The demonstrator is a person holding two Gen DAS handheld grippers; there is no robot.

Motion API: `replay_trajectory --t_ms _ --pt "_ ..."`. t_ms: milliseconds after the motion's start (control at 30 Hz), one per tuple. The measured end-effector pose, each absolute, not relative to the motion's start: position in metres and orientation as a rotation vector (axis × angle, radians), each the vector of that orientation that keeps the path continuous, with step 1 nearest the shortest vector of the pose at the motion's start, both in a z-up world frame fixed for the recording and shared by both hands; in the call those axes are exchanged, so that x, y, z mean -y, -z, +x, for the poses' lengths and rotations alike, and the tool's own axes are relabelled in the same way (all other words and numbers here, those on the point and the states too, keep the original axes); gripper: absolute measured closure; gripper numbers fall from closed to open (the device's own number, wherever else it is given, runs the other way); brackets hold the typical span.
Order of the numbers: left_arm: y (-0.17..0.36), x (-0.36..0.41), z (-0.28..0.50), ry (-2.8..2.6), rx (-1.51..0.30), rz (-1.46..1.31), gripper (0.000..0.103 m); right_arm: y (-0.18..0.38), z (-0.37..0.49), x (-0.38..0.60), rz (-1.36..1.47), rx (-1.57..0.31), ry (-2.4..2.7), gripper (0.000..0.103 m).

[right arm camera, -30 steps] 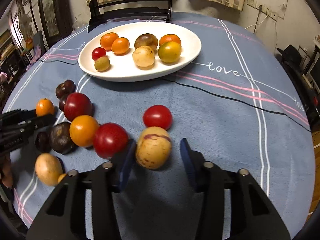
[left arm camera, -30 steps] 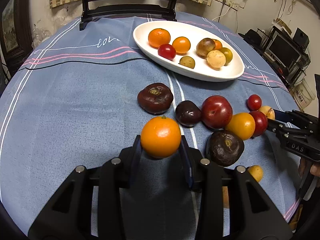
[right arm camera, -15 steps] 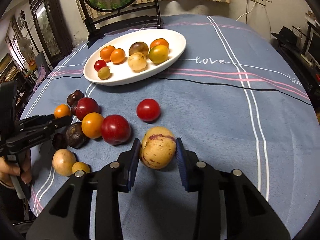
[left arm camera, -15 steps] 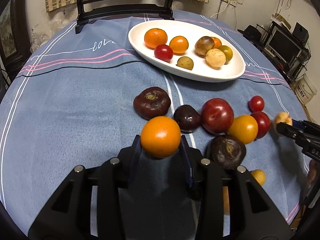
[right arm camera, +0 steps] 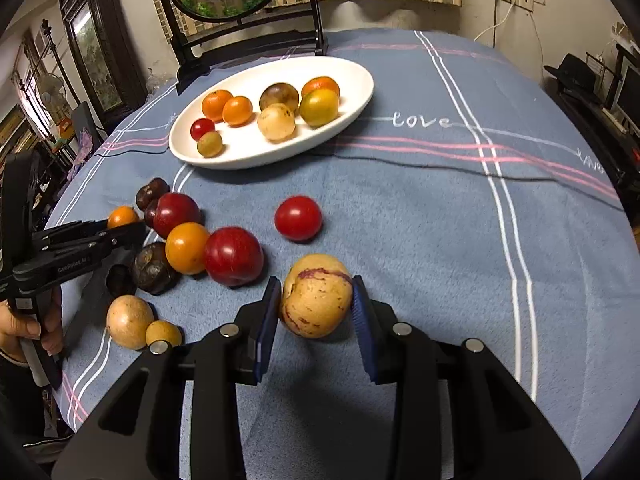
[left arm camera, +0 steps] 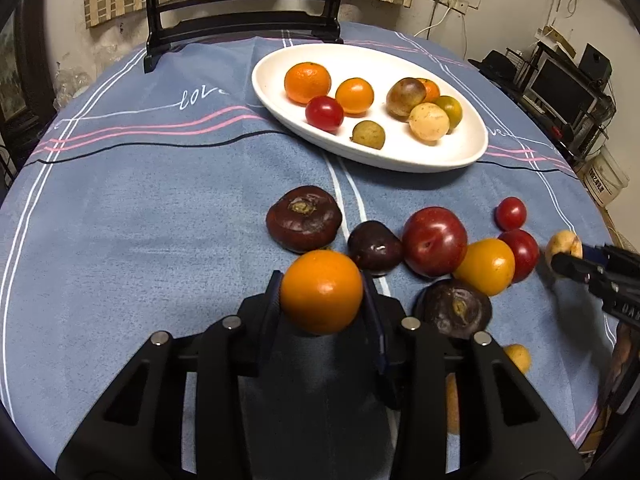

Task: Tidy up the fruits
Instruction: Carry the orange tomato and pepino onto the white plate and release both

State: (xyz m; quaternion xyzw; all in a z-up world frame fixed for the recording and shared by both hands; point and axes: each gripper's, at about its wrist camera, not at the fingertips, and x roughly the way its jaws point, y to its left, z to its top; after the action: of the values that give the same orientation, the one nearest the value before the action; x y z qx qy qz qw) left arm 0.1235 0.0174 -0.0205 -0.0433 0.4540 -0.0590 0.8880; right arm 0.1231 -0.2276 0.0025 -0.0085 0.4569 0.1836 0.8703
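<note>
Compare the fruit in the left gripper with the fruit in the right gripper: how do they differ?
The orange fruit in the left gripper is smooth, round and evenly bright orange; the pale yellow fruit in the right gripper is lumpier, with purple streaks and speckles. The orange fruit shows a glossy highlight; the pale yellow fruit looks matte. Both are clamped between blue pads and lifted off the tablecloth.
</note>
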Motion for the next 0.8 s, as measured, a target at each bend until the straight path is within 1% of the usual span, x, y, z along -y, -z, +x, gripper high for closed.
replay_trajectory --t_ms 233,433,567,800 --pt "-0.019 -0.017 0.123 0.177 -0.878 -0.079 0.065 -0.031 0.135 0.219 -0.055 -0.885 -0.406 0.067" --pt "-0.048 -0.011 0.159 0.167 -0.840 -0.061 0.065 -0.057 0.162 0.193 -0.091 -0.805 -0.445 0.067" --pt "-0.044 -0.007 0.194 0.163 -0.867 -0.086 0.065 -0.060 0.186 0.170 -0.117 -0.790 -0.479 0.067" --pt "-0.027 -0.008 0.247 0.128 -0.914 -0.122 0.065 -0.044 0.227 0.126 -0.146 -0.828 -0.525 0.067"
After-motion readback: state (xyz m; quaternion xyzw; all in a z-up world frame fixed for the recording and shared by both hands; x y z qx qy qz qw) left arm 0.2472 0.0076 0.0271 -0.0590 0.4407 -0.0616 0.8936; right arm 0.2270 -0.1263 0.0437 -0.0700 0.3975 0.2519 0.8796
